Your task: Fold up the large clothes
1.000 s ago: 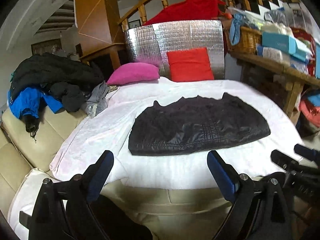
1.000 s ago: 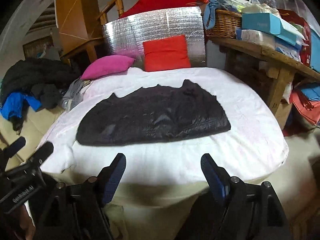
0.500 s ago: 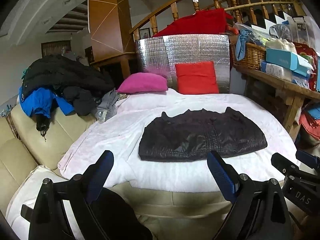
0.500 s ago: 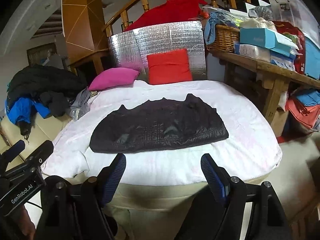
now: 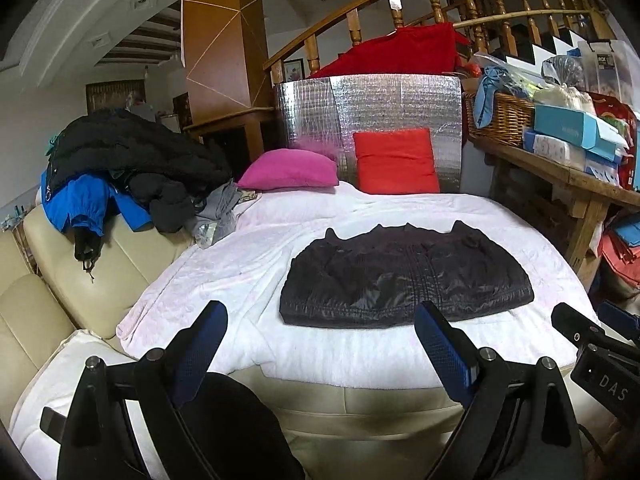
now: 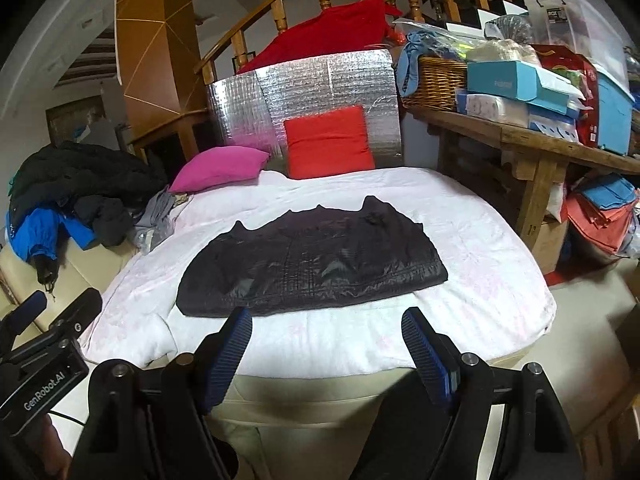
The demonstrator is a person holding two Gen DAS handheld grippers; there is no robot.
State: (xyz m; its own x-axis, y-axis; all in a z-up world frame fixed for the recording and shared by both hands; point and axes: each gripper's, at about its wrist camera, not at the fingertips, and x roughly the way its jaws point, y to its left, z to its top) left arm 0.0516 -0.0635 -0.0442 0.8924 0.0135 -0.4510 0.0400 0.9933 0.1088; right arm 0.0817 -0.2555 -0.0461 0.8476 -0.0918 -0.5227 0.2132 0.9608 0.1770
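Currently both tongs are released and empty: left gripper (image 5: 320,340) and right gripper (image 6: 326,340) each show blue ribbed pads spread wide with nothing between them, held short of the bed's near edge.

Key relation: the black quilted jacket (image 5: 404,280) lies straight ahead of and below both grippers, flat on the white quilted bedspread (image 5: 224,276), apart from the pads. Its long axis runs left-right across the view, square to the pointing direction of the fingers. Straight hem faces the grippers; the scalloped, pointed far edge faces the pillows. From the left wrist view the jacket sits a bit right of centre, so its left end is nearer the left gripper; from the right wrist view (image 6: 312,264) it sits a bit left of centre, right end nearer the right gripper. Looks like one hand per end.

Materials: thin shiny nylon-like shell, stitched quilting, creased, already folded to a low half-moon slab. Judgement: slippery, limp, will sag when lifted.

Bedspread is soft and wrinkled. Pile of dark and blue coats (image 5: 116,176) sits on the cream sofa (image 5: 68,280) at left.
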